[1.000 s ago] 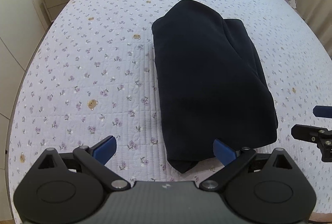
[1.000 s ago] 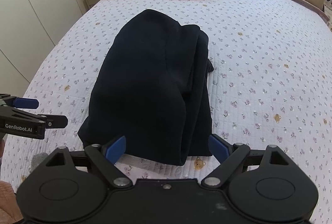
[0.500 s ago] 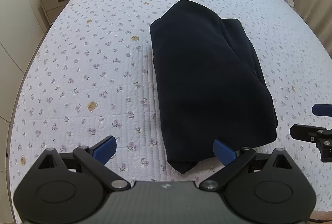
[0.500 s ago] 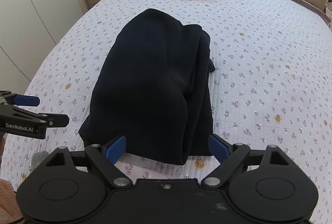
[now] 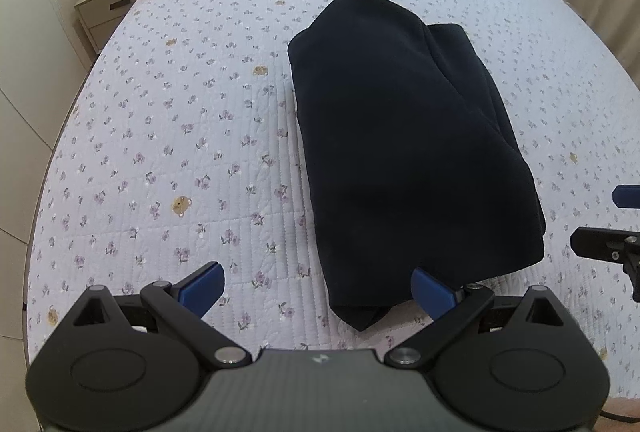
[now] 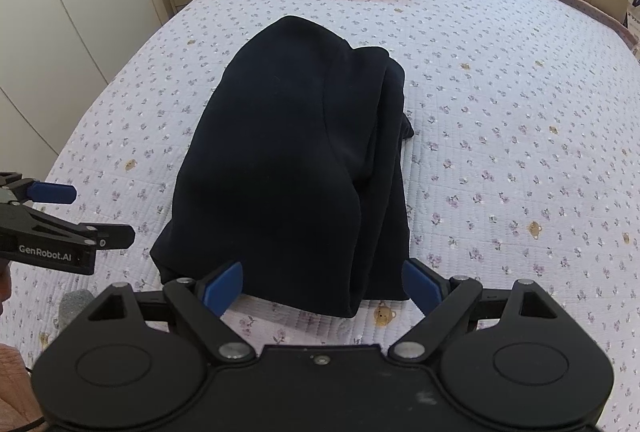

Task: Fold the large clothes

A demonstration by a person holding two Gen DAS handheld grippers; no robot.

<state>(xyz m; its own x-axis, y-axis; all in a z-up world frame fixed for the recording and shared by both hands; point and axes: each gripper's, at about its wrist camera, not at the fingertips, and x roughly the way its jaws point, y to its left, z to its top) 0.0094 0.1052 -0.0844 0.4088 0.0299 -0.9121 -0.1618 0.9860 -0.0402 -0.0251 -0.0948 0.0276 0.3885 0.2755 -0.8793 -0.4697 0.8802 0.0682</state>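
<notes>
Two claws spread apart, holding nothing.
Left claw (image 5: 316, 286), right claw (image 6: 322, 282): soft, bulky dark garment (image 5: 404, 136); pinch near corners.

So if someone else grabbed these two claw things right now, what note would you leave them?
Left gripper: open, holding nothing, near the garment's near left corner.
Right gripper: open, holding nothing, at the near edge.
The dark navy garment lies folded into a long bundle on the floral quilt.
Done: lengthwise folds.
Left: probably one more fold end to end, then tidy the loose layers along its right side.
</notes>
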